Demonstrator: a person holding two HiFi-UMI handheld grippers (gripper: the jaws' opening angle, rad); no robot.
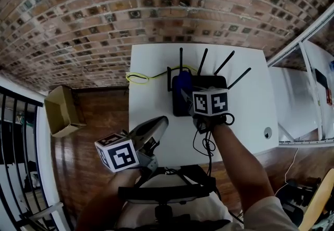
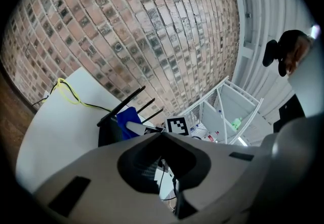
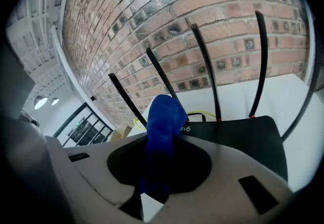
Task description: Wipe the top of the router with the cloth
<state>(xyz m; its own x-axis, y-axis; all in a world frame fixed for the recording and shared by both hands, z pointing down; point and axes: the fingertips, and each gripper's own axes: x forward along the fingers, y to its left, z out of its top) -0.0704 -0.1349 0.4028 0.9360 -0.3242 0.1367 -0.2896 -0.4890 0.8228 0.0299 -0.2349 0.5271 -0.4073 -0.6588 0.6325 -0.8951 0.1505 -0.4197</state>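
Observation:
A black router [image 1: 215,81] with several upright antennas stands at the middle of the white table [image 1: 151,68]. My right gripper [image 1: 184,94] is shut on a blue cloth [image 1: 181,83], which rests on the router's left end. In the right gripper view the cloth [image 3: 163,116] bulges out past the jaws over the router's top [image 3: 238,134]. My left gripper [image 1: 162,120] is shut with nothing in it and hovers over the table's near left part, apart from the router. The left gripper view shows the router [image 2: 108,129] and the cloth [image 2: 129,115] ahead of it.
A yellow cable [image 1: 138,76] loops on the table left of the router. A black cable [image 1: 206,143] hangs off the near edge. A cardboard box [image 1: 60,110] lies on the wooden floor at left. A white rack [image 1: 308,94] stands to the right, a brick wall behind.

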